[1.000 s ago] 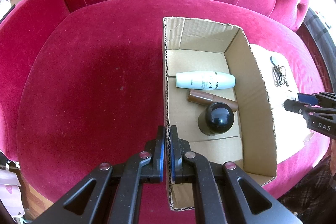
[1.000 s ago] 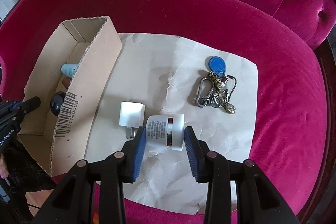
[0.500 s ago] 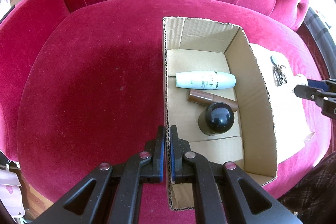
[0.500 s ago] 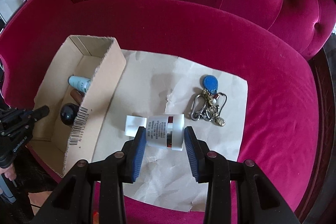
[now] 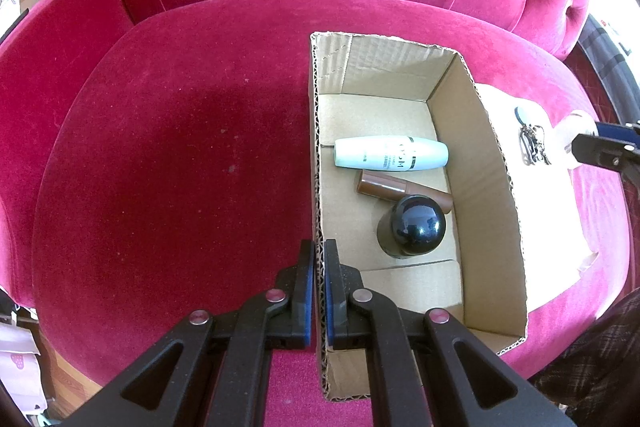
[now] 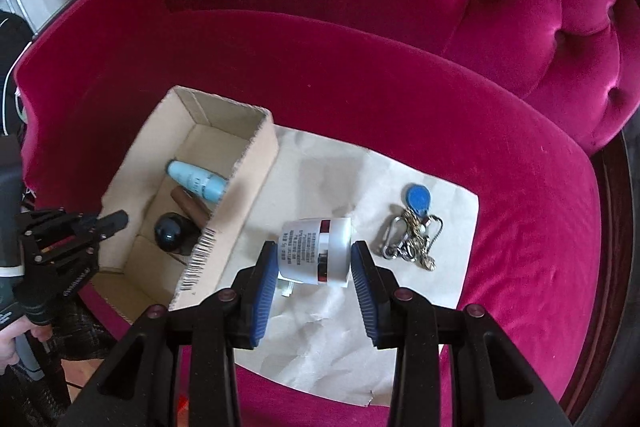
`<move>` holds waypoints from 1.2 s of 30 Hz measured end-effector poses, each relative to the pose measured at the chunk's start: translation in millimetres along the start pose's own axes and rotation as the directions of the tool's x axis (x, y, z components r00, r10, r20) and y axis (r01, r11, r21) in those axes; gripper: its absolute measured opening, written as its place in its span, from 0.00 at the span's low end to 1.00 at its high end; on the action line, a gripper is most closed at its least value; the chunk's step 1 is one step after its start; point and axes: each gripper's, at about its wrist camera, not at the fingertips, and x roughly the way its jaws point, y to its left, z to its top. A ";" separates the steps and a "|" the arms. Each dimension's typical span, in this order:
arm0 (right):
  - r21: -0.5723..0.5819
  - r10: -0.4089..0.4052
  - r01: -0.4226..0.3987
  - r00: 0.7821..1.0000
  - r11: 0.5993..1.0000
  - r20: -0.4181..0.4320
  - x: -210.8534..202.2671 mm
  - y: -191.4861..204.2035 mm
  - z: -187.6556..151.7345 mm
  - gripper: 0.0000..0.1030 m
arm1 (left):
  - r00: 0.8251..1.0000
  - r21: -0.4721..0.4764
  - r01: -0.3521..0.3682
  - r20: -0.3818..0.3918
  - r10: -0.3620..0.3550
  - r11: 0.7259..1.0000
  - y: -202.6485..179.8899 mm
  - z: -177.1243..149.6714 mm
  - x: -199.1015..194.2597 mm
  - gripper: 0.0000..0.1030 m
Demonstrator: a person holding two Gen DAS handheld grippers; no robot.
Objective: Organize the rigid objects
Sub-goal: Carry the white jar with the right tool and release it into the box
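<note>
**Right tool has the white jar off the paper; box is next**

Our right tool (image 6: 314, 269) is clenched on the white jar (image 6: 316, 251), one blue pad against each end of it, the jar lying crosswise between them. A second ago the jar sat low on the crumpled paper (image 6: 340, 331) right next to a small white plug; now the paper and everything on it look smaller and further below, and the plug is nearly hidden under the jar, so we read this as a lift already under way, with the jar clear of the paper.

Our left tool (image 5: 316, 291) is shut on the near wall of the cardboard box (image 5: 480, 163), pinching the corrugated edge between its pads, and its view has not shifted in that time. We take it as steadying the box for the drop.

Past the jar, to the right, the key bunch with its blue fob (image 6: 416, 227) still lies on the paper, untouched. To the left the box stands beside the paper on the red velvet seat (image 6: 360, 75), open at the top. Inside it already lie a pale bottle (image 5: 390, 153), a brown tube (image 5: 400, 187) and a black round-topped bottle (image 5: 412, 227), close together toward the right-hand wall as the left wrist sees them.

In our judgement the pick is done and the carry over the box wall comes next; the free floor toward the far end of the box looks the easiest landing. The plug and keys remain to be sorted.
</note>
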 end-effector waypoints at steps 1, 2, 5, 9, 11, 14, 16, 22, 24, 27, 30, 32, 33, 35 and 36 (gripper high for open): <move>-0.005 0.002 -0.002 1.000 1.000 0.002 -2.3 1.6 1.3 0.38 | 1.000 0.000 0.000 0.000 0.000 1.000 0.1 0.2 0.0 0.04; -0.016 0.006 -0.006 1.000 1.000 0.005 -4.2 4.5 3.1 0.38 | 1.000 0.000 0.000 0.000 0.000 1.000 0.2 0.3 0.2 0.04; -0.049 0.016 -0.015 1.000 0.999 0.012 -7.0 13.0 7.4 0.38 | 1.000 0.000 0.000 0.001 0.000 1.000 0.0 -0.1 0.0 0.04; -0.096 0.029 -0.027 0.999 0.995 0.021 -11.7 25.9 13.9 0.38 | 1.000 0.000 0.001 0.001 -0.001 1.000 0.1 0.3 0.1 0.04; -0.113 0.034 -0.031 0.999 0.993 0.025 -14.2 30.6 16.8 0.38 | 1.000 0.000 0.000 0.000 0.000 1.000 0.0 0.0 0.1 0.04; -0.144 0.045 -0.041 0.999 0.989 0.028 -16.5 40.0 21.6 0.38 | 1.000 -0.001 0.000 0.000 0.000 1.000 0.4 0.2 0.1 0.04; -0.165 0.053 -0.048 0.998 0.985 0.028 -17.2 45.4 23.2 0.38 | 1.000 0.000 0.000 0.001 0.000 1.000 0.0 -0.1 0.0 0.04; -0.232 0.072 -0.067 0.997 0.970 0.017 -13.3 65.4 28.4 0.38 | 1.000 0.000 0.001 0.000 -0.001 1.000 0.0 -0.1 0.0 0.04; -0.253 0.075 -0.069 0.997 0.965 0.013 -11.4 72.0 29.8 0.38 | 1.000 0.000 0.001 0.001 -0.001 1.000 0.1 0.0 0.0 0.04; -0.280 0.083 -0.078 0.997 0.957 0.005 -8.2 79.8 31.2 0.38 | 1.000 0.000 0.001 0.001 -0.001 1.000 0.0 0.0 0.2 0.04; -0.305 0.089 -0.087 0.996 0.948 -0.006 -4.7 86.4 31.7 0.38 | 1.000 -0.001 0.002 0.001 -0.002 1.000 -0.7 0.3 0.2 0.04; -0.319 0.097 -0.097 0.995 0.943 -0.014 -0.4 91.2 32.0 0.38 | 1.000 -0.001 0.002 0.001 -0.002 1.000 -0.5 0.3 0.1 0.04; -0.324 0.100 -0.101 0.995 0.941 -0.018 1.1 92.2 32.1 0.38 | 1.000 -0.002 0.002 0.001 -0.002 1.000 -0.5 0.3 0.2 0.04; -0.330 0.113 -0.115 0.993 0.937 -0.028 5.4 94.4 32.7 0.38 | 1.000 -0.001 0.002 0.001 -0.002 1.000 -0.5 0.3 0.2 0.04; -0.331 0.115 -0.118 0.993 0.936 -0.029 6.6 94.8 33.1 0.38 | 1.000 -0.001 0.002 0.001 -0.002 1.000 -0.5 0.3 0.2 0.04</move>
